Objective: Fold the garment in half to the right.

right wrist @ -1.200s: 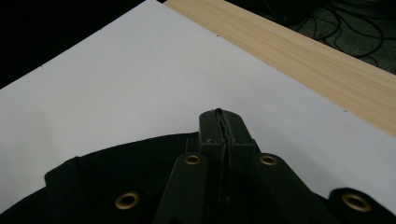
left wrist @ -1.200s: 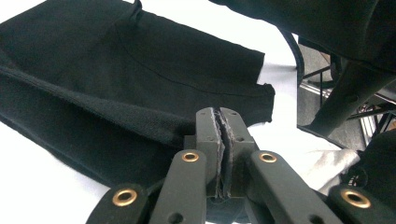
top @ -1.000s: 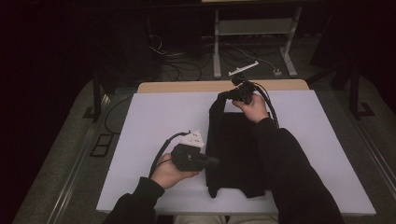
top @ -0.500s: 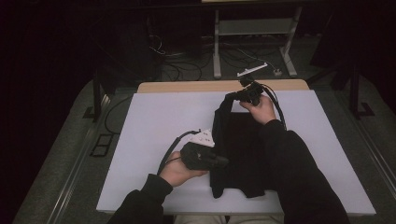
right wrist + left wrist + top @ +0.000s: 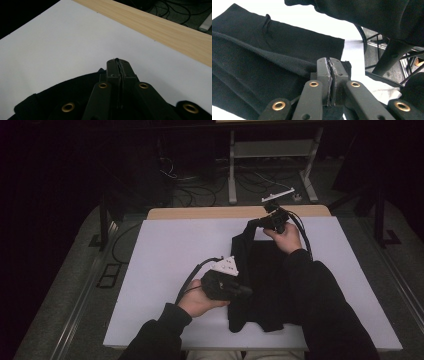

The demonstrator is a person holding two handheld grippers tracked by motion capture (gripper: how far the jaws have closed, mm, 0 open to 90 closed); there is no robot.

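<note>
A black garment [image 5: 265, 285] lies lengthwise on the white table cover [image 5: 165, 255]. My left gripper [image 5: 246, 292] is at the garment's left edge near the front, shut with a fold of the cloth pinched between its pads. The left gripper view shows its jaws [image 5: 329, 61] closed tight on the black fabric [image 5: 262, 50]. My right gripper [image 5: 260, 222] is at the far end, shut on the garment's top corner, which is pulled up off the table. In the right gripper view its jaws [image 5: 117, 61] are pressed together over the black cloth [image 5: 62, 95].
A wooden table edge [image 5: 200, 213] runs along the far side of the white cover. Behind it are a white stand [image 5: 270, 150] and floor cables [image 5: 195, 195]. The person's dark sleeve [image 5: 374, 15] hangs over the garment's right half.
Both hands have shifted a little to the right. The right gripper carried the garment's top corner with it, and the left gripper drew in over the cloth's left edge.
</note>
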